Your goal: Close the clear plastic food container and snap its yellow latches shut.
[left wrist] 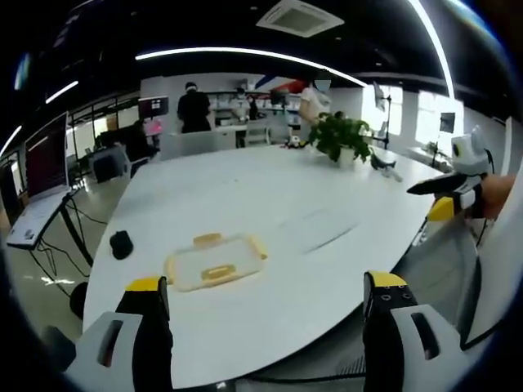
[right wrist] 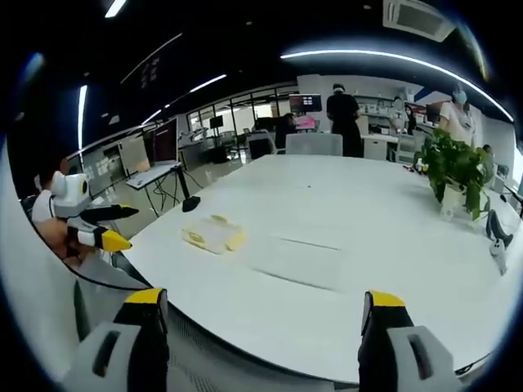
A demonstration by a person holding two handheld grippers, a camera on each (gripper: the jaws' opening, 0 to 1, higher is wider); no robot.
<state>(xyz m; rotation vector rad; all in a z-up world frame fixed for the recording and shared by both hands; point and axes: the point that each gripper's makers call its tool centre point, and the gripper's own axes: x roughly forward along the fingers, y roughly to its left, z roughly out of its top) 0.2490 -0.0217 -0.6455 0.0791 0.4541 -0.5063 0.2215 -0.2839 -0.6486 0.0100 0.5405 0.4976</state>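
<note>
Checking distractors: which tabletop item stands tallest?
The potted plant at the table's far side; the clear food container and the small black object both sit low.

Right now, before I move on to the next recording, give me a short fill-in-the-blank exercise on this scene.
1. The clear container lies on a large ____ table.
2. The container's latches are coloured ____.
3. Beyond the container, toward the table's far side, stands a potted ____ in a white pot.
4. The jaws of the left gripper stand ____, with nothing between them.

Missing words: white; yellow; plant; open
</note>
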